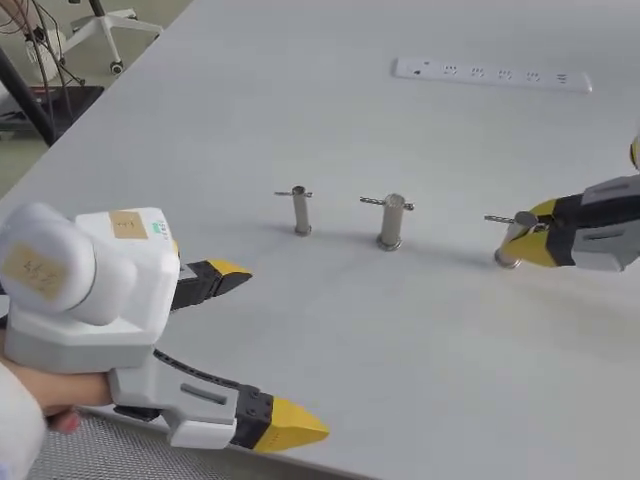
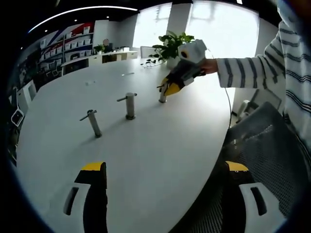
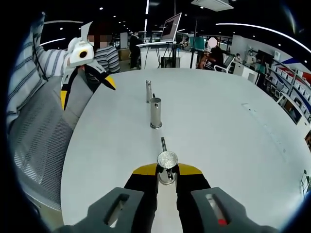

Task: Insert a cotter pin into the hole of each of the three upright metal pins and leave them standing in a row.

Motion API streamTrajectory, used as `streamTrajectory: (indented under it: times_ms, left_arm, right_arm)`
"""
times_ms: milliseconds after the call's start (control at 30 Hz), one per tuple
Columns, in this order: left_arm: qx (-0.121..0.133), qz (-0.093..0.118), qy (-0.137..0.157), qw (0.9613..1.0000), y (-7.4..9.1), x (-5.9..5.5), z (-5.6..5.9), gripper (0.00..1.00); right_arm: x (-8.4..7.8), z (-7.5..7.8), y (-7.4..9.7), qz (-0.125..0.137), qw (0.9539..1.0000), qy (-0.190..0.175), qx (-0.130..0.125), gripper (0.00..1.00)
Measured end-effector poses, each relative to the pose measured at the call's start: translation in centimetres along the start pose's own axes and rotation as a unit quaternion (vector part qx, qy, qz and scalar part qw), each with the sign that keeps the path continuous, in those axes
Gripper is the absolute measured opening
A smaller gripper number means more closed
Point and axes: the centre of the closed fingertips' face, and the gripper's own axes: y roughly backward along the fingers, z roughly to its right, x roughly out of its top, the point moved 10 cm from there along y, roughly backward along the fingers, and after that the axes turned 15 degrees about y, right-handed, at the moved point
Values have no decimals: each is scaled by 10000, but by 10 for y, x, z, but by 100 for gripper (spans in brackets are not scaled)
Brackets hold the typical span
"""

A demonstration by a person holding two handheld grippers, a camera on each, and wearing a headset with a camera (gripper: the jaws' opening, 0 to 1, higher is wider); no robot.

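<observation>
Steel pin (image 3: pixel 166 161) stands clenched in the right gripper (image 3: pixel 166 171) at the row's end; left gripper (image 2: pixel 164 167) released, well apart.

Rightmost pin (image 1: pixel 507 259) partly behind right gripper (image 1: pixel 520 236)

Looks like an open-plan office with a meeting area: large white oval table (image 1: pixel 330 330) carrying a white power strip (image 1: pixel 490 74) near its far edge. Beyond the table, a potted plant (image 2: pixel 171 44), wall shelves of boxed goods (image 2: pixel 77 41), a monitor (image 3: pixel 171 26), seated people (image 3: pixel 214 54). Beside the table, a mesh chair (image 2: pixel 257 141) and a rolling chair base (image 1: pixel 100 30). Above the table, ceiling lights (image 3: pixel 147 7).
</observation>
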Motion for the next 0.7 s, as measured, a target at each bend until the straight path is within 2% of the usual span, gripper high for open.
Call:
streamTrajectory:
  times_ms: [700]
  left_arm:
    - [6, -46, 108, 9999, -1, -4, -2, 99]
  right_arm:
    - [1, 1, -8, 48, 10000, -19, 30, 8]
